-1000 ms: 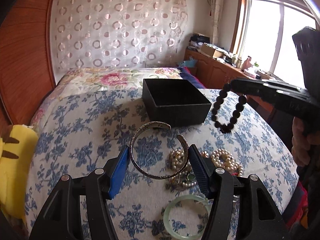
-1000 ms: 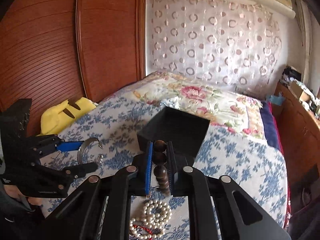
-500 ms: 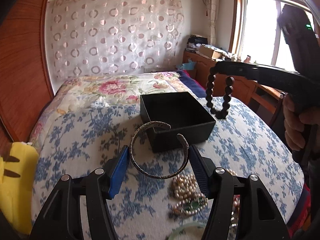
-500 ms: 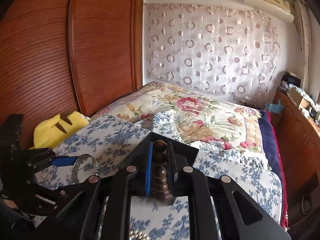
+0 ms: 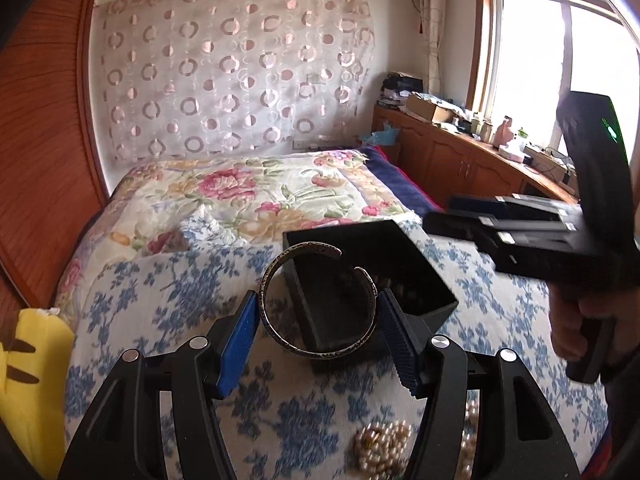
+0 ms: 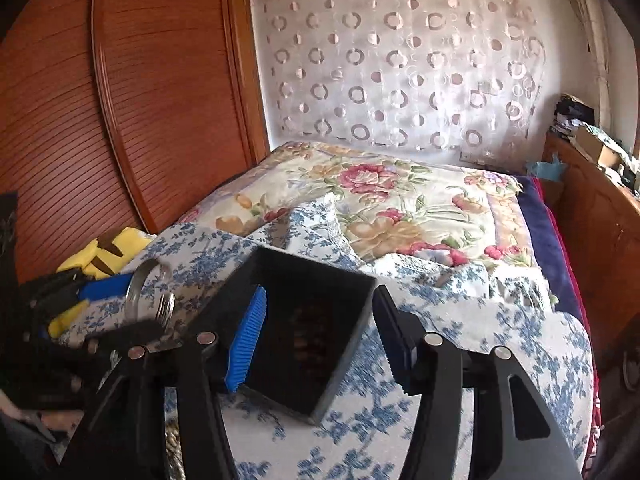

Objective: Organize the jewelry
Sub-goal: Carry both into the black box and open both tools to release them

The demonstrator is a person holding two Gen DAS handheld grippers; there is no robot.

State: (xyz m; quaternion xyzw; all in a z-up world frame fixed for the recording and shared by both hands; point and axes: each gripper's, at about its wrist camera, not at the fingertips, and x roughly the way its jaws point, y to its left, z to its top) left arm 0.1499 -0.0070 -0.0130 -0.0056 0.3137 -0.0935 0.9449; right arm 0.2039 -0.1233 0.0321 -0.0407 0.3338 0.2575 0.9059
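Note:
My left gripper (image 5: 318, 334) is shut on a silver open cuff bangle (image 5: 304, 350) and holds it in the air just in front of the black open box (image 5: 436, 280) on the blue-flowered bedspread. The dark wooden bead bracelet (image 6: 310, 334) lies inside the box (image 6: 352, 332); it shows dimly in the left wrist view (image 5: 396, 290) too. My right gripper (image 6: 318, 336) is open and empty, hovering over the box. It shows at the right in the left wrist view (image 5: 448, 216). The cuff also shows at the left in the right wrist view (image 6: 138, 286).
A heap of pearl strands (image 5: 384, 448) lies on the bedspread below my left gripper. A yellow plush toy (image 5: 28, 376) sits at the bed's left edge. A wooden wardrobe (image 6: 120, 100) stands on the left, wooden cabinets (image 5: 460, 160) on the right.
My right gripper has opened and let the dark bead bracelet fall into the black box. My left gripper has moved forward toward the box with the cuff in it.

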